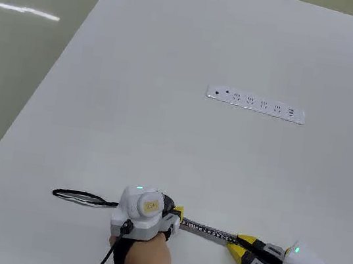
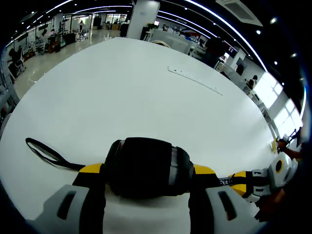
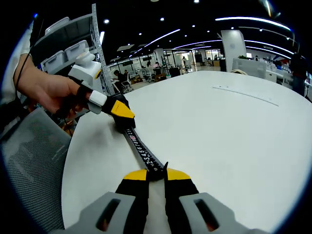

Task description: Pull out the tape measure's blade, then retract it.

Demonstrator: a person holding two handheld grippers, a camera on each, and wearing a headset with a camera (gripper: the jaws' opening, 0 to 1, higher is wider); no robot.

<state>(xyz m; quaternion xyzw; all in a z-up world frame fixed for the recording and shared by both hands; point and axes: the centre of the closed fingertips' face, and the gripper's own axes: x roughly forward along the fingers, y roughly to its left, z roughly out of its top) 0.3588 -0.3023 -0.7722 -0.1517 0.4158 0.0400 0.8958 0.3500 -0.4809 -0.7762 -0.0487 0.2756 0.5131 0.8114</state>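
Clamps tape measure [image 2: 141, 161] in left hand-held gripper [image 2: 147, 171]; pinches blade [image 3: 142, 150] tip in right hand-held gripper [image 3: 155, 174]. Reads as mid pull-out; leaves retraction undone.

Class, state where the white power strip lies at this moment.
In the head view the power strip lies flat on the white table, right of centre, well beyond the tape measure held at the near edge.

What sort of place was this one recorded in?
Likely an open-plan office or lab: a big white table with a power strip, a storage rack, and long ceiling lights.
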